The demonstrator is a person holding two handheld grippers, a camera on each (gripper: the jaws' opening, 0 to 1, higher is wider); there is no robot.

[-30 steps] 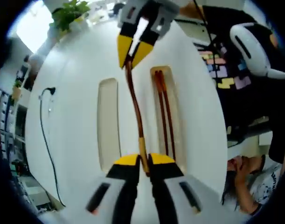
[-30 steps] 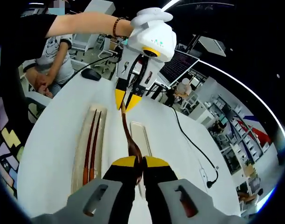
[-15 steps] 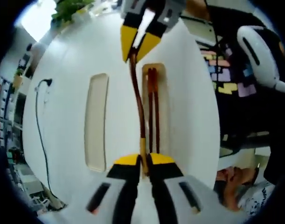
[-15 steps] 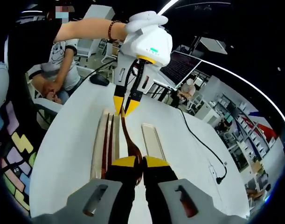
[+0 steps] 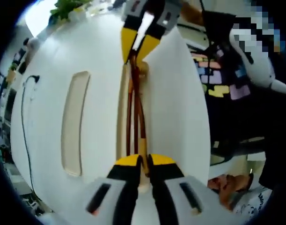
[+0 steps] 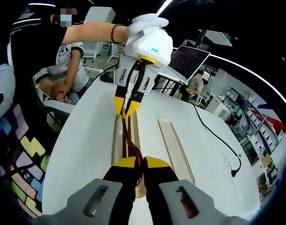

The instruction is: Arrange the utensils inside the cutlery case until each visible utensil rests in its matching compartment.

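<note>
I've got the left gripper [image 5: 143,161] pinched on the spoon's [image 5: 142,115] handle end, right gripper [image 5: 139,44] clamped on its far bowl end. Two-point hold keeps it level over the chopstick tray [image 5: 121,110], where two chopsticks [image 5: 130,110] lie. One empty tray [image 5: 73,124] sits beside, likely the spoon's.

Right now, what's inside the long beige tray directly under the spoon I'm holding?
The long beige tray holds two dark brown chopsticks lying lengthwise. The brown wooden spoon, gripped at both ends by the left tool and right tool, hides part of them.
</note>
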